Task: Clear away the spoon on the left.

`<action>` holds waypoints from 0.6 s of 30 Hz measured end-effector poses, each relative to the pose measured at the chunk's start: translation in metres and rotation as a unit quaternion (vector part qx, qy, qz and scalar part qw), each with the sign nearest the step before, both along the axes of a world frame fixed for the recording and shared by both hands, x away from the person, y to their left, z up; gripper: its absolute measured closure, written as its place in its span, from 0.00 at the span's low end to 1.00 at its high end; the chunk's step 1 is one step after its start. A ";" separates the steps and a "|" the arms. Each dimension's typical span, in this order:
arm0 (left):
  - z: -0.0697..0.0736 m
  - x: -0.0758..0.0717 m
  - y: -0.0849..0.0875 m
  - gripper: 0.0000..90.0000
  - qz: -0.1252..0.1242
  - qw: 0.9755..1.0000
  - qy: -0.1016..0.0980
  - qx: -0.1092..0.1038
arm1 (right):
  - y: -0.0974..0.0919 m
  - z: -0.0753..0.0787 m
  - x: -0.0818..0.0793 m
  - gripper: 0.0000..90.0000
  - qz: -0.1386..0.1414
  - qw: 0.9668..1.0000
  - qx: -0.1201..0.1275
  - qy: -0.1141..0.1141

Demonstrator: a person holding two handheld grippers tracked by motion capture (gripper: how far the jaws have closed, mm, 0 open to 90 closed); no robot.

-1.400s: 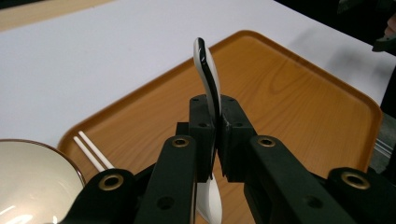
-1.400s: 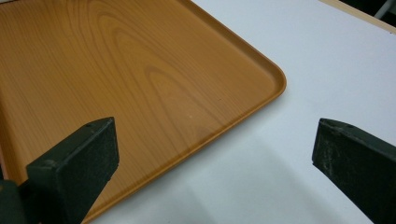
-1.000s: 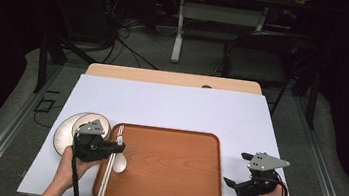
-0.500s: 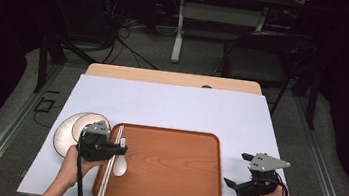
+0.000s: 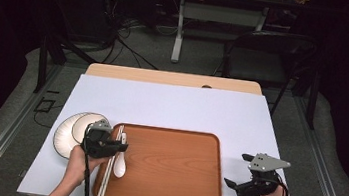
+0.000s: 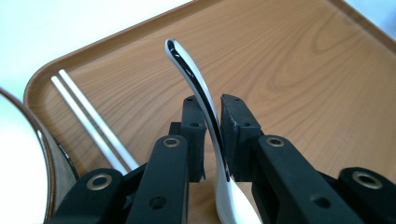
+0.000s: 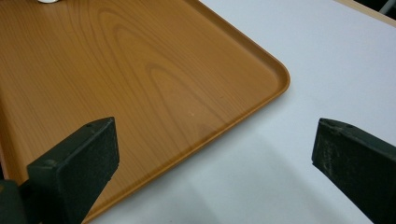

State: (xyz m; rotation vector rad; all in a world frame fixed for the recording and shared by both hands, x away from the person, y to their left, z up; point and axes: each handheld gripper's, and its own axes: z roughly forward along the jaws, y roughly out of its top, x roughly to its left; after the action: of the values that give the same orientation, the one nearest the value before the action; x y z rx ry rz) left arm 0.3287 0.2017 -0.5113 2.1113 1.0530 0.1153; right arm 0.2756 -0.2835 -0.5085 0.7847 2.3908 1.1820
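1. The left gripper point(image 6: 212, 140) has one white spoon point(image 6: 198, 98) between its two black jaws. They have just been easing apart: the spoon's handle lies against the right jaw, with a thin gap at the left one, so the grip is loosened.
2. The spoon point(image 5: 119, 159) lies on the left part of the one wooden tray point(image 5: 175, 158), its handle pointing away from the person, its bowl nearer to them.
3. Just beside the spoon, toward the tray's left rim, lie two white chopsticks point(image 5: 110, 163), side by side along that rim.
4. Left of the tray, on the white table cover point(image 5: 171, 105), sit two white dishes, a smaller one point(image 5: 83, 126) resting on a larger plate point(image 5: 62, 139).
5. The right gripper point(image 5: 237, 186) is held beyond the tray's right edge, over the cover, its jaws wide apart and holding nothing; the right gripper view shows a tray corner point(image 7: 275, 74) between them.
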 end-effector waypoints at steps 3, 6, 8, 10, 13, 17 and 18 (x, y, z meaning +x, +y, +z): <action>-0.003 0.002 -0.001 0.86 0.016 1.000 0.005 0.009 | 0.000 0.000 0.000 0.00 0.000 1.000 0.000 0.001; -0.006 0.003 -0.002 0.85 0.029 0.999 0.009 0.013 | 0.001 0.000 0.000 0.00 0.000 1.000 -0.002 0.002; -0.008 0.004 -0.002 0.84 0.033 0.999 0.012 0.019 | 0.001 0.000 0.000 0.00 -0.001 1.000 -0.002 0.003; -0.009 0.004 -0.004 0.84 0.034 0.999 0.014 0.023 | 0.001 0.000 0.000 0.00 -0.001 1.000 -0.002 0.003; -0.011 0.005 -0.005 0.83 0.036 0.999 0.018 0.032 | 0.002 0.000 0.001 0.00 0.001 1.000 -0.002 0.003; -0.015 0.005 -0.008 0.83 0.045 0.998 0.019 0.040 | 0.003 -0.001 0.002 0.00 0.004 1.000 -0.003 0.005; -0.016 0.005 -0.009 0.83 0.047 0.998 0.020 0.042 | 0.003 -0.001 0.002 0.01 0.004 1.000 -0.003 0.005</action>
State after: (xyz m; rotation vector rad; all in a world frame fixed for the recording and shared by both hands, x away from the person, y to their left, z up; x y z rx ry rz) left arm 0.3337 0.1930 -0.5274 2.1469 1.1898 0.1648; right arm 0.2772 -0.2807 -0.5095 0.7816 2.4071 1.1768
